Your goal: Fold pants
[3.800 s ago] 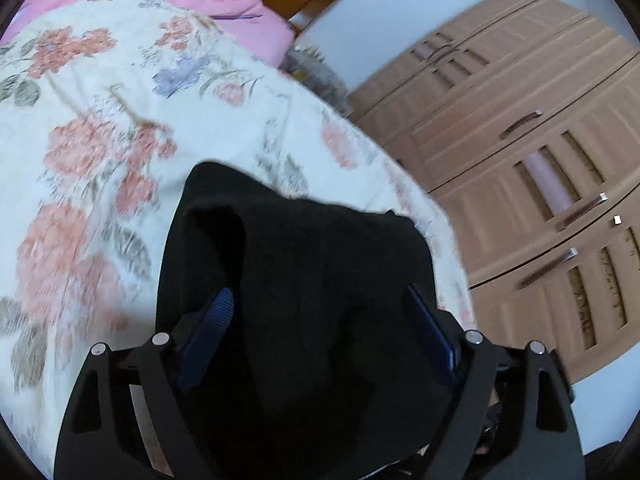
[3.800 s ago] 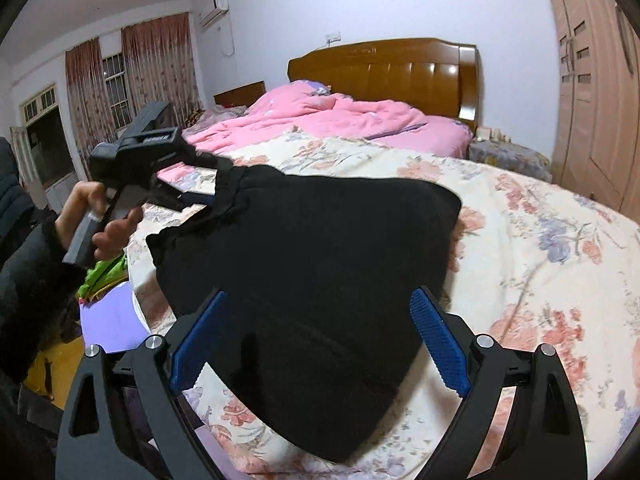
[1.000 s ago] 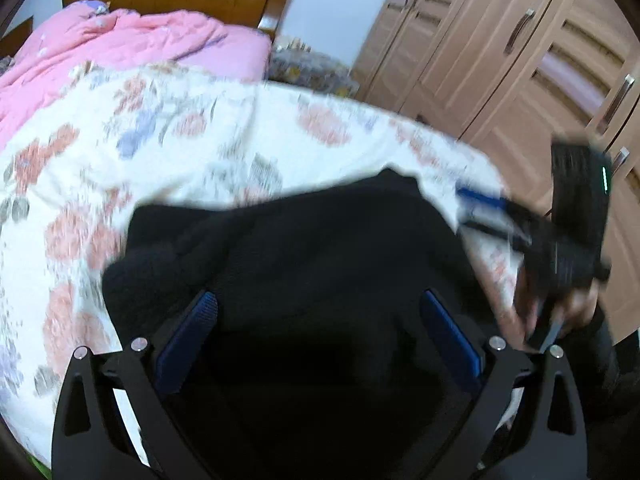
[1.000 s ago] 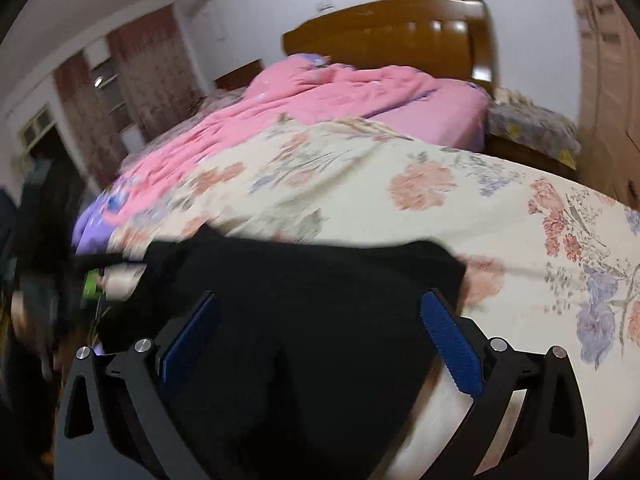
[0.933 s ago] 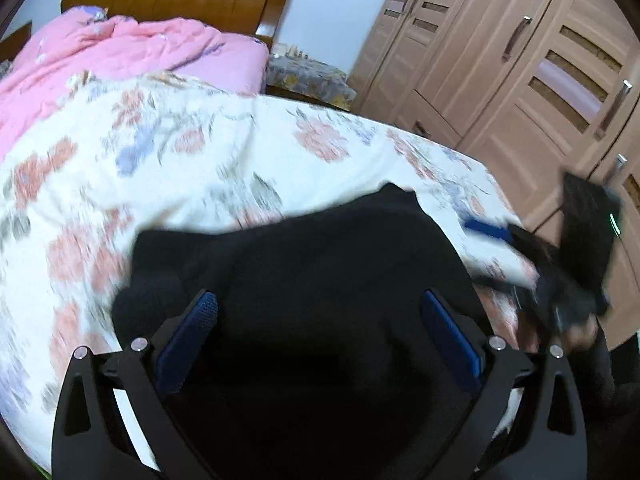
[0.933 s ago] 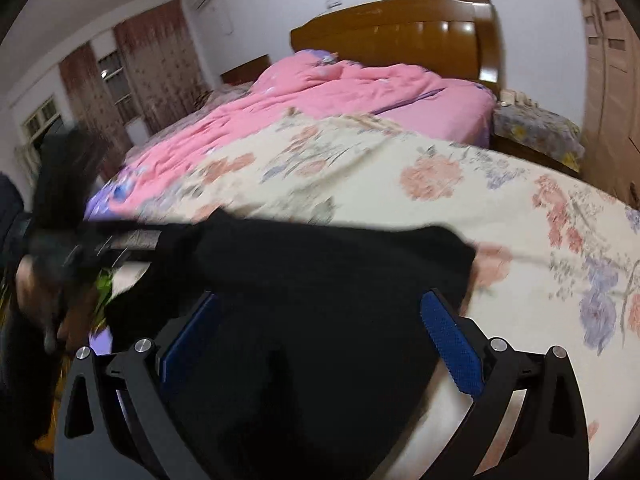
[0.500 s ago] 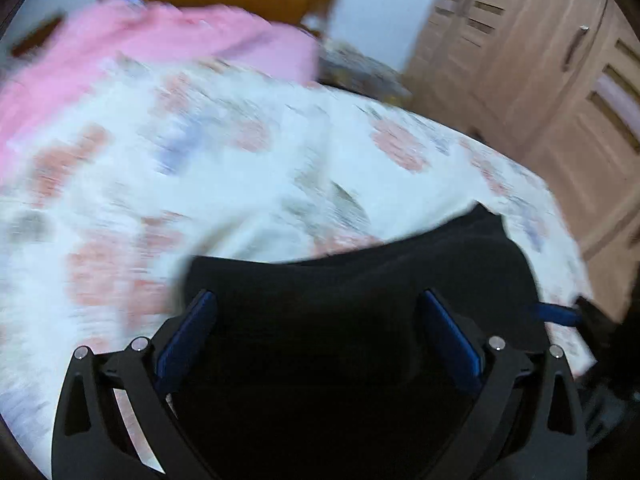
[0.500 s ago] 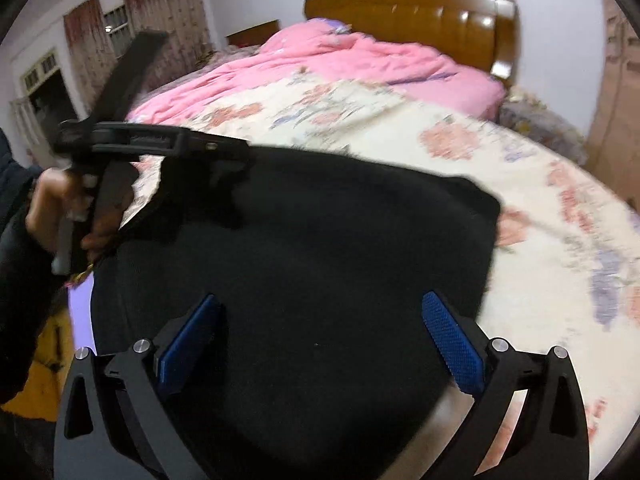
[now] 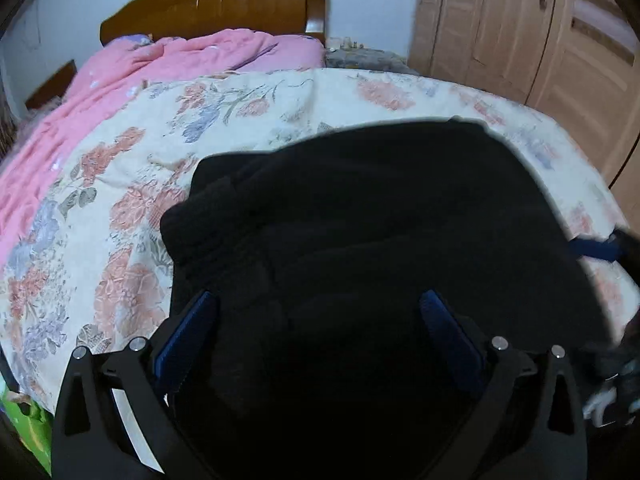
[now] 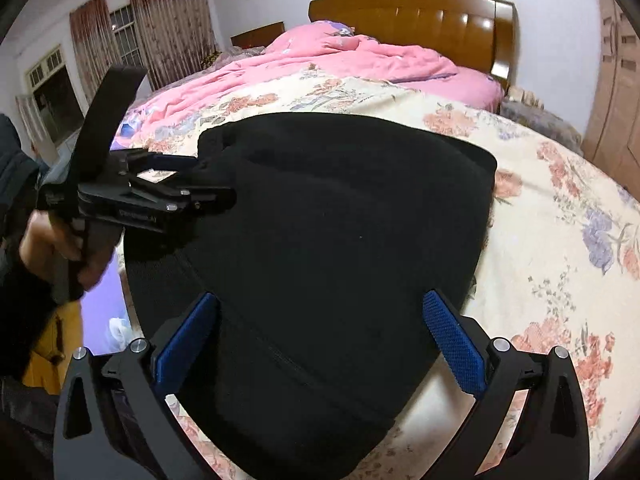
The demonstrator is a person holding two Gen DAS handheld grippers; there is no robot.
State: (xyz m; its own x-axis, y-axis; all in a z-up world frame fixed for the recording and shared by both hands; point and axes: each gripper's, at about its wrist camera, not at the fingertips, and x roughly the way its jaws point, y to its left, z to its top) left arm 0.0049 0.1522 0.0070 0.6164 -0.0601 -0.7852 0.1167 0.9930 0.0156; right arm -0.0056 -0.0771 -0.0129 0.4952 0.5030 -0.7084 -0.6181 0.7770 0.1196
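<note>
Black pants (image 10: 340, 240) bunched in a thick slab on the floral bed (image 10: 560, 220). Left gripper (image 10: 208, 184) poking a corner, fingers spread wide in its own view; right gripper (image 10: 320, 336) gaping above, clasping nothing.

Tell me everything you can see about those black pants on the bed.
The black pants look like thick, soft knit, bunched into a rounded, partly folded heap on the floral bedspread near the bed's foot edge. A seam runs diagonally across the near part. The left gripper reaches into their far-left corner; whether it pinches the cloth is unclear. The right gripper is open over the near edge.
</note>
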